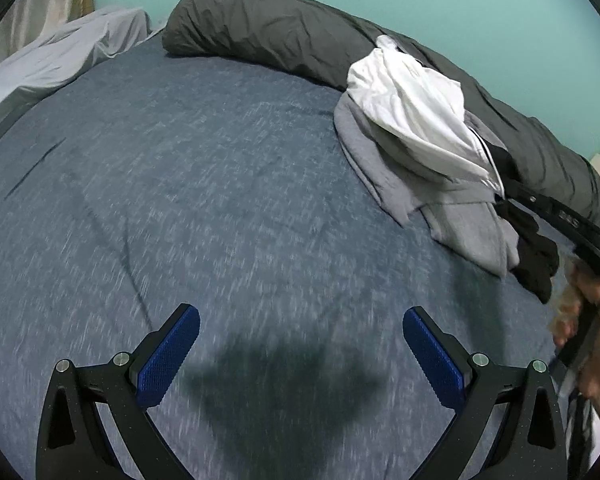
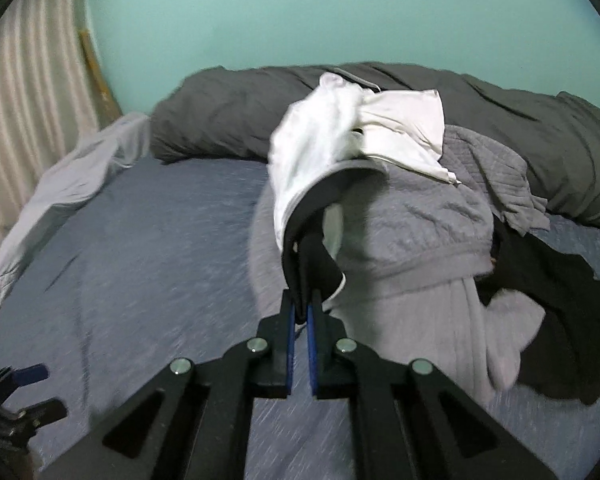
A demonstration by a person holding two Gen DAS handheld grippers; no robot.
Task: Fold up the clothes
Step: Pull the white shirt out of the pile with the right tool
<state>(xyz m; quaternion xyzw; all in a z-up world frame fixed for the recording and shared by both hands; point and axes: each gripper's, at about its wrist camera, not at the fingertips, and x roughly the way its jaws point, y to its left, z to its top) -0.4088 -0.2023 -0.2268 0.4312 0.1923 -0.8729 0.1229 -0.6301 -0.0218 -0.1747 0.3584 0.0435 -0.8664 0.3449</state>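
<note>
A pile of clothes lies on the blue bed sheet (image 1: 204, 184): a white garment (image 1: 412, 108) on top of a grey one (image 1: 384, 176), with black cloth (image 1: 536, 256) beside them. My left gripper (image 1: 301, 334) is open and empty, low over the bare sheet, left of the pile. My right gripper (image 2: 300, 304) is shut on the black-and-white edge of the white garment (image 2: 312, 148) and lifts it off the grey garment (image 2: 420, 220). More black cloth (image 2: 556, 300) lies to the right.
A rolled dark grey duvet (image 1: 268, 28) runs along the far side against the teal wall (image 2: 300, 12). A pale grey sheet (image 1: 52, 60) is bunched at the far left. Curtains (image 2: 24, 92) hang at left. My right hand and gripper show at the left view's right edge (image 1: 580, 292).
</note>
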